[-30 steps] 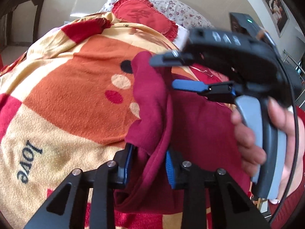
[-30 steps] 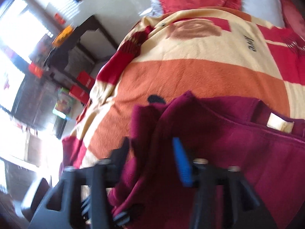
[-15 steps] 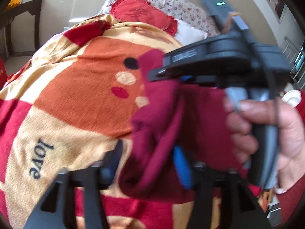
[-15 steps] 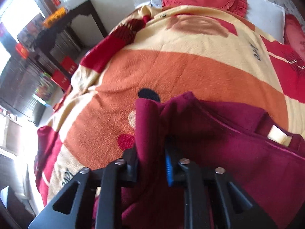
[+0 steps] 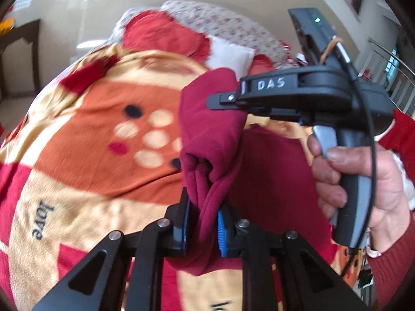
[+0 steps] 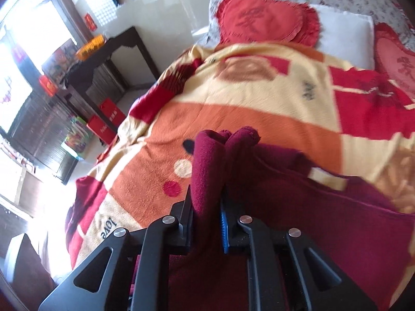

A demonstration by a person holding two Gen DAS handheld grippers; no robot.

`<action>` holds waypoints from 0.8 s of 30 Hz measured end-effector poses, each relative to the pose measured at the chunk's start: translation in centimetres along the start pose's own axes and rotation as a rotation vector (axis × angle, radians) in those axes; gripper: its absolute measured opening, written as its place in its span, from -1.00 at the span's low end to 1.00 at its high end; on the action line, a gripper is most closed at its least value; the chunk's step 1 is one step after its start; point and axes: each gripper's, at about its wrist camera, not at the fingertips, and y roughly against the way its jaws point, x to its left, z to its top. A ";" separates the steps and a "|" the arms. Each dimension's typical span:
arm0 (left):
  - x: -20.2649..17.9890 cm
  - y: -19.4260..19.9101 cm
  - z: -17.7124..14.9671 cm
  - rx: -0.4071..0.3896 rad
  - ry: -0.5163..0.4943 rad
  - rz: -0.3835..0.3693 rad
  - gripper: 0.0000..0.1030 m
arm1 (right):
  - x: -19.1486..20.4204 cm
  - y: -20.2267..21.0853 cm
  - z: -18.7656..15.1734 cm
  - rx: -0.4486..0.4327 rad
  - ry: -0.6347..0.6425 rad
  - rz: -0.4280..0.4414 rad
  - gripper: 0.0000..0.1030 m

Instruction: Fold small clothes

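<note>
Your left gripper (image 5: 202,223) is closing its 2 fingers (image 5: 183,224) on a bunched fold of the maroon garment (image 5: 207,134). Your right gripper (image 6: 207,223) is clamped tight on another fold of it. The garment hangs lifted between both grippers, its rest trailing right over the orange and yellow blanket (image 6: 259,119) on the bed.
</note>
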 end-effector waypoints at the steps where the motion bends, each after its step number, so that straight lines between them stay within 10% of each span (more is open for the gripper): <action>1: -1.0 0.1 0.2 -0.003 -0.013 -0.013 -0.66 | -0.7 1.3 -0.1 -0.015 -0.003 -0.006 -1.00; 17: -17.9 -6.7 -2.7 0.110 -0.255 -0.126 -0.65 | -15.8 11.5 -6.9 -0.105 -0.204 -0.152 -1.00; 24: -18.0 -5.7 -3.9 0.183 -0.277 -0.160 0.03 | -20.8 8.6 -10.6 -0.068 -0.338 -0.169 -0.97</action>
